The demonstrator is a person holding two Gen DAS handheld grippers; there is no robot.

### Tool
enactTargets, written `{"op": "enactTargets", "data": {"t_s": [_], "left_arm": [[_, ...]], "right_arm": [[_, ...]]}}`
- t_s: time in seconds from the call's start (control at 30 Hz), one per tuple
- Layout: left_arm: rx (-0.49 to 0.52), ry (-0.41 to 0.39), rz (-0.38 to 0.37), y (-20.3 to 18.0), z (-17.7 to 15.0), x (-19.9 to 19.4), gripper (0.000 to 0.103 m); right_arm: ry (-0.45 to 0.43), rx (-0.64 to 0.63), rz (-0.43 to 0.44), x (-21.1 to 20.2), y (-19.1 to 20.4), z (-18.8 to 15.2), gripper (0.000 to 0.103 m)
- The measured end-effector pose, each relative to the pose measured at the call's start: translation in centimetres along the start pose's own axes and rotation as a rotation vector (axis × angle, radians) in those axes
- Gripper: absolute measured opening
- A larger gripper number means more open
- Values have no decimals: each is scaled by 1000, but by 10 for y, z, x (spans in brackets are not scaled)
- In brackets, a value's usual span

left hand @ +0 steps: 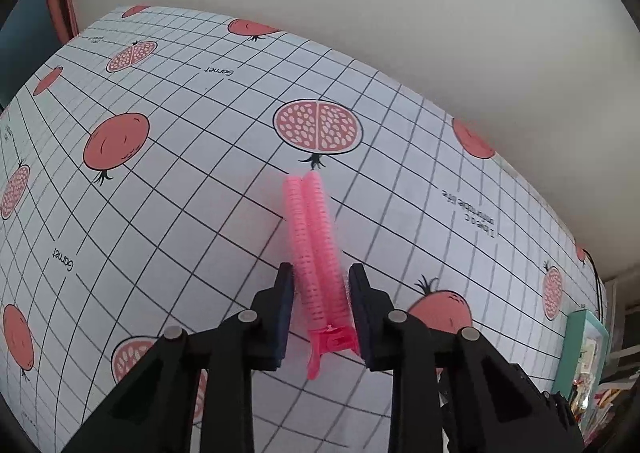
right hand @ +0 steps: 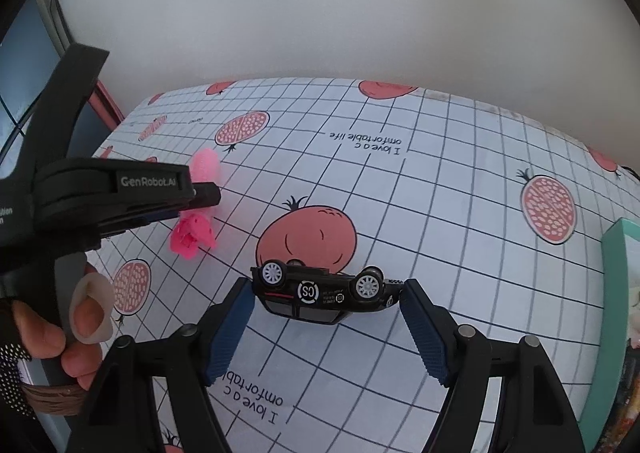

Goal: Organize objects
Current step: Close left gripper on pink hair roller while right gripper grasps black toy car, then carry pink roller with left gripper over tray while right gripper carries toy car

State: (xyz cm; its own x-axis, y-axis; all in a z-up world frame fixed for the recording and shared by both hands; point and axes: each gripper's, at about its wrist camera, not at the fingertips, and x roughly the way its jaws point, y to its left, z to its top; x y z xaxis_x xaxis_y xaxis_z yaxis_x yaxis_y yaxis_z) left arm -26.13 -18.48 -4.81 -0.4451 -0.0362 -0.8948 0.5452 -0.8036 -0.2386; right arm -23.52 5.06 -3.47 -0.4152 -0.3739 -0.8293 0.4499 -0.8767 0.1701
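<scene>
Left gripper [left hand: 320, 285] — pink hair clip [left hand: 314, 245] clamped

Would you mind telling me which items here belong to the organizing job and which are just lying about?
Part of the job:
- pink hair clip, held in the left gripper
- black toy car, lying on its side between the open fingers of the right gripper

Just there:
- pomegranate-print tablecloth
- teal box at the table's right edge
</scene>
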Motion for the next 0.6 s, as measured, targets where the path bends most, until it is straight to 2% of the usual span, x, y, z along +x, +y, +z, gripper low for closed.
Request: {"op": "enactTargets", "data": {"t_s": [0.27,0.6], "left_arm": [[-3,-20,-64,-21,-27,-42,29],[58,-11,-170,-74,-96,-95,29]], "right_arm": [[-20,45,-11,-46,-24,-10,77],[-46,147,-83,-132,-85,-52,77]]}}
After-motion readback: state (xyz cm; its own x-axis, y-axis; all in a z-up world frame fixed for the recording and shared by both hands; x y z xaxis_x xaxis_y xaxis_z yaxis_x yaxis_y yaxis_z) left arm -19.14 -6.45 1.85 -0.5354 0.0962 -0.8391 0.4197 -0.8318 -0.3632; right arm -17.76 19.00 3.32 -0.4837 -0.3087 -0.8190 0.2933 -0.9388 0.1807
